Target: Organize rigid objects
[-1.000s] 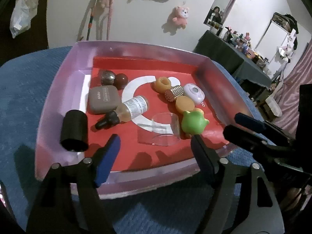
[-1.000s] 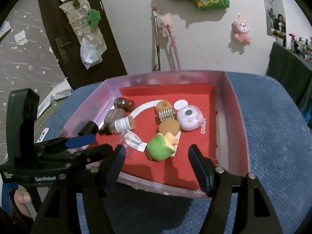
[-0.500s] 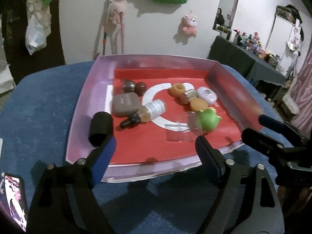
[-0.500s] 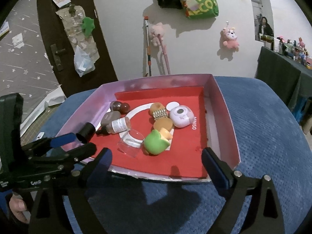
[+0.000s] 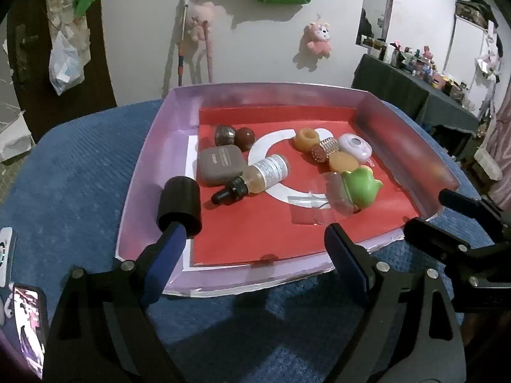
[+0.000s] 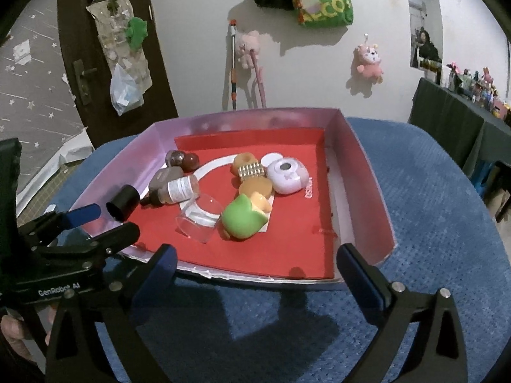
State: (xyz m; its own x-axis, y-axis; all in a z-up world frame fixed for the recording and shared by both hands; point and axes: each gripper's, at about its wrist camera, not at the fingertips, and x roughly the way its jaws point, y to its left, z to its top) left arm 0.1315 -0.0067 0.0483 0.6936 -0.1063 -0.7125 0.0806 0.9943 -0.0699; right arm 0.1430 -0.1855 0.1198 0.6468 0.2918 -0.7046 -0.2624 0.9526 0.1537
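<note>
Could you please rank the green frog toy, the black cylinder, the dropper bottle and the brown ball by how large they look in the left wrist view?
1. dropper bottle, longest
2. black cylinder and green frog toy: alike; the cylinder lies nearer the camera, so unsure
3. brown ball

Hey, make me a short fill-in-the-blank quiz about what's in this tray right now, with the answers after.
1. The small amber dropper bottle with the black cap lies on its ____.
2. The green frog-shaped toy rests right beside a clear plastic ____.
3. The shallow purple-walled tray has a ____ floor.
4. Both the left gripper and the right gripper hold ____.

Answers: side; cup; red; nothing
</note>
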